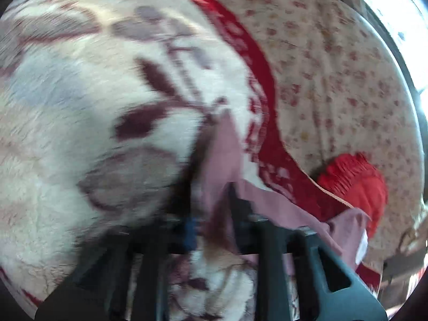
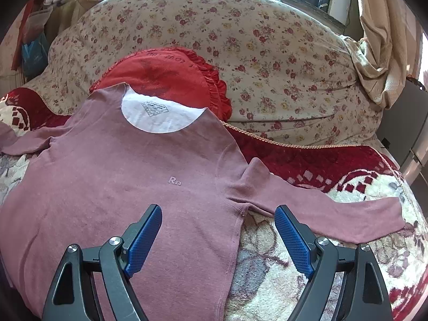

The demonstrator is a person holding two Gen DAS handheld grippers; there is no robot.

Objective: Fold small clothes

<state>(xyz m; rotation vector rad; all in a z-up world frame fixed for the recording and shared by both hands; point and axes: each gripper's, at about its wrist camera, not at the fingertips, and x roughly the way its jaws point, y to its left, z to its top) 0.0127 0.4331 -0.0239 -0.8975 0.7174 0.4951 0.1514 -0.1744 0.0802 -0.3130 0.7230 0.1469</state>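
A small mauve long-sleeved shirt (image 2: 128, 182) lies flat, front up, on a fleece blanket (image 2: 281, 254), with one sleeve (image 2: 334, 214) stretched to the right. My right gripper (image 2: 218, 236) is open just above the shirt's right side seam, blue pads (image 2: 145, 238) apart, holding nothing. In the blurred left wrist view, my left gripper (image 1: 214, 214) is shut on a piece of the mauve shirt (image 1: 224, 155), which drapes over its right finger.
A red frilled garment (image 2: 171, 77) lies behind the shirt's collar, also showing in the left wrist view (image 1: 353, 179). A floral quilt (image 2: 267, 53) is heaped at the back. A window and curtain (image 2: 379, 40) stand beyond.
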